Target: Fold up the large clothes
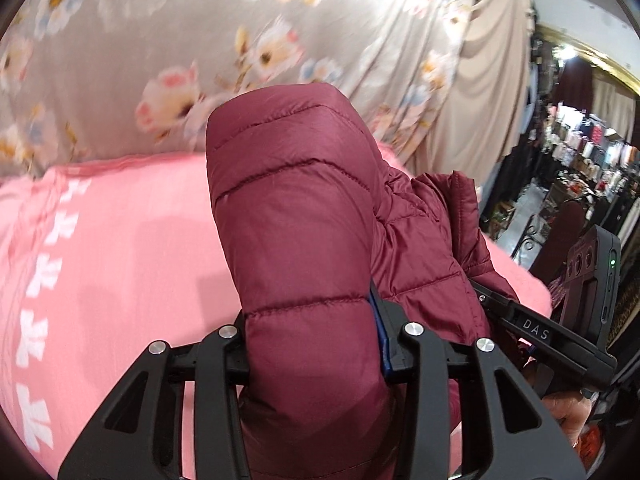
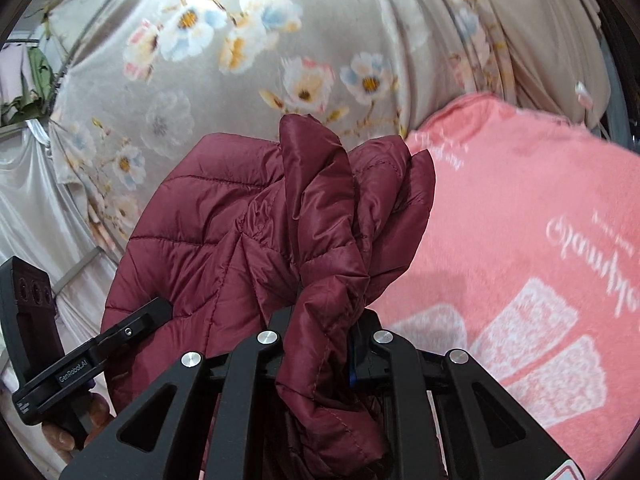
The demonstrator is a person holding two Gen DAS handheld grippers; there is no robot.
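Observation:
A maroon quilted puffer jacket (image 1: 296, 216) is held by both grippers above a pink blanket (image 1: 120, 248). My left gripper (image 1: 316, 344) is shut on a thick padded fold of the jacket, which stands up between its fingers. My right gripper (image 2: 324, 340) is shut on a bunched, crumpled part of the jacket (image 2: 248, 232). The right gripper also shows at the right edge of the left wrist view (image 1: 532, 332). The left gripper body shows at the left of the right wrist view (image 2: 80, 360). The two grippers are close together.
The pink blanket with white bow prints (image 2: 520, 240) covers the surface below. A grey floral curtain (image 1: 240, 32) hangs right behind it. Beige drapes (image 1: 488, 100) and a cluttered shop aisle with clothes racks (image 1: 580, 168) lie to the right.

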